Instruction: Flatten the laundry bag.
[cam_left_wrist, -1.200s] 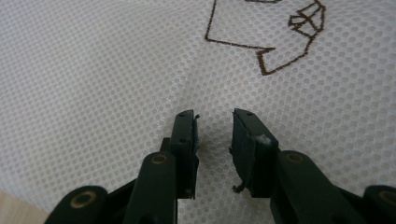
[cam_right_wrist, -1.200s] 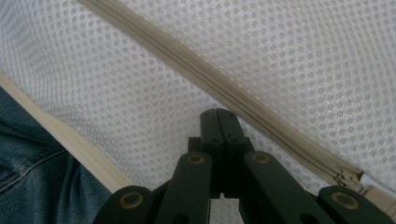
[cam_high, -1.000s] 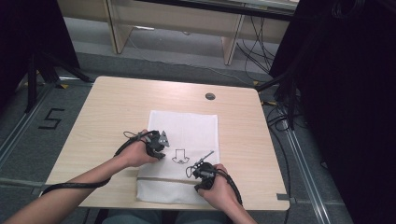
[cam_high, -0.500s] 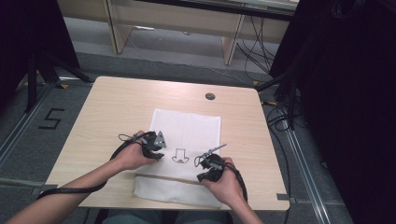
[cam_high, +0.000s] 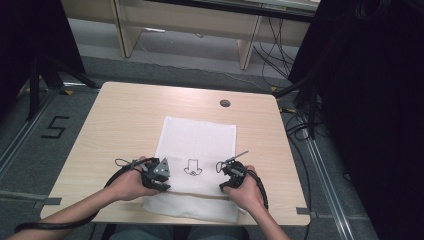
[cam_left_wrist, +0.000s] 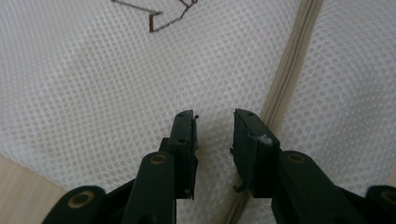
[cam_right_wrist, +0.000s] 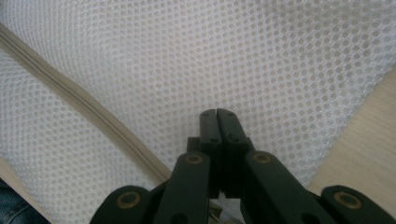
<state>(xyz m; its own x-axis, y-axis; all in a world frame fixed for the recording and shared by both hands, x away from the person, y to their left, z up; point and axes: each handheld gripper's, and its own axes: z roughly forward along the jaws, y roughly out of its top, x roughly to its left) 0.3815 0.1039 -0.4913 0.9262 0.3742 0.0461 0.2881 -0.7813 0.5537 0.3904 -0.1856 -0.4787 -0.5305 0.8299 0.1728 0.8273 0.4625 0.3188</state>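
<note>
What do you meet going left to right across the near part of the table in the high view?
Bare table top → left gripper at the white mesh bag's left edge → small dark drawing on the bag → right gripper at its right edge → bare table top again.

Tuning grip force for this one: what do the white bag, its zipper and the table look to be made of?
White bag: looks like synthetic mesh fabric, matte; the gripper views show a regular grid of small holes. Zipper: a beige woven-looking tape with a ridge down its middle; whether the teeth are plastic or metal cannot be told. Table: light wood-grain top, smooth and slightly matte, probably laminate rather than solid wood.
</note>
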